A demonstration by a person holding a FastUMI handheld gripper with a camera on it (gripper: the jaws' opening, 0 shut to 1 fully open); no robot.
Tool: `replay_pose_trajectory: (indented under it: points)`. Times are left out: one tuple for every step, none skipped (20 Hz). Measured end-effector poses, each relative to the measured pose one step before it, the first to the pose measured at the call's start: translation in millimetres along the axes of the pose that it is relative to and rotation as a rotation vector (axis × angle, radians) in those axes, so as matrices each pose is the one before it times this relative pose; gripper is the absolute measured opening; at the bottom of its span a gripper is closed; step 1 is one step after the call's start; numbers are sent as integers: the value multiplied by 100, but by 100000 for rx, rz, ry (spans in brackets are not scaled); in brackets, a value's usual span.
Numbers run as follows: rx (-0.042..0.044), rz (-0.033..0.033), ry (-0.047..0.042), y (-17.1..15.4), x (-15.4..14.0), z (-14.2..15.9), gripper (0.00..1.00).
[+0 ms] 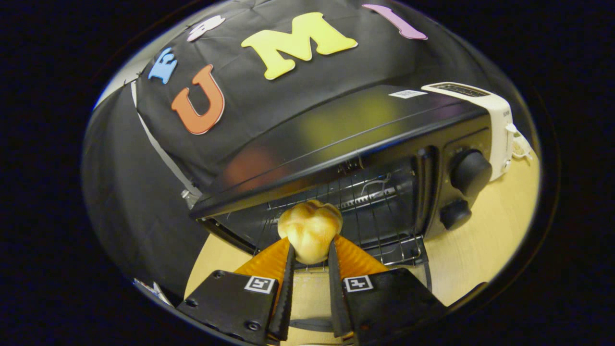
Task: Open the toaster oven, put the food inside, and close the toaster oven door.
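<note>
My gripper (310, 250) pinches a bread roll (310, 229), one finger pressed against each side of it, so the roll sits clamped at the fingertips with its rounded, ridged top standing above them. The roll is pale golden and glossy.

Just beyond the roll stands the toaster oven (336, 144), a black box with a shiny top, tilted in my view so that its right end sits higher. Its front is open: I look straight into the cavity, where the wire rack (365, 211) spans the inside, its near edge sticking out a little on the right. The roll hangs at the mouth of the cavity, in front of the near edge of the rack; I cannot tell whether it touches the wires. I cannot make out the door itself below my fingers.

On the oven's right end are two black knobs, a large upper knob (471, 171) and a smaller lower knob (454, 214). Farther right, just beside the oven, stands a white toaster (485, 103). Everything rests on a light wooden table (485, 250), which shows to the right of the oven and between my fingers.
</note>
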State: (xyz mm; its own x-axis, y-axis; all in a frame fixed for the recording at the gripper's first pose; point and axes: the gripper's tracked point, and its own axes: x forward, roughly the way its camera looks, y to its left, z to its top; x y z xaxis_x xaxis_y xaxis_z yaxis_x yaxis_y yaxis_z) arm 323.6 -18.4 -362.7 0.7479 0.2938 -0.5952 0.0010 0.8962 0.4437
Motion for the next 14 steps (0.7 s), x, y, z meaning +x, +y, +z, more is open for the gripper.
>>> replay_pose_trajectory:
  points:
    - [-2033, -2585, -814, -420, 764, 384, 39]
    - [-2258, -2406, -272, -301, 528, 61, 39]
    - [-1759, -577, 18, 5, 476, -3, 39]
    - [-1404, -172, 172, 145, 408, -40, 39]
    - [-1148, -463, 101, -143, 311, -21, 40]
    - [-728, -748, -168, -86, 221, 1, 41]
    - [-984, -937, -69, -126, 117, -19, 50]
    - [-724, 177, -159, 211, -372, 35, 55]
    - [-651, -1203, -357, -154, -208, 101, 64]
    - [-616, -535, -1324, 25, -145, -13, 68]
    - [-1675, 23, -1770, 275, -757, 369, 74]
    - [-2719, -571, -1613, 189, -877, 313, 81]
    - [-2904, -403, -1047, 102, -777, 209, 89]
    - [-1936, 7, -1189, 288, -904, 94, 97]
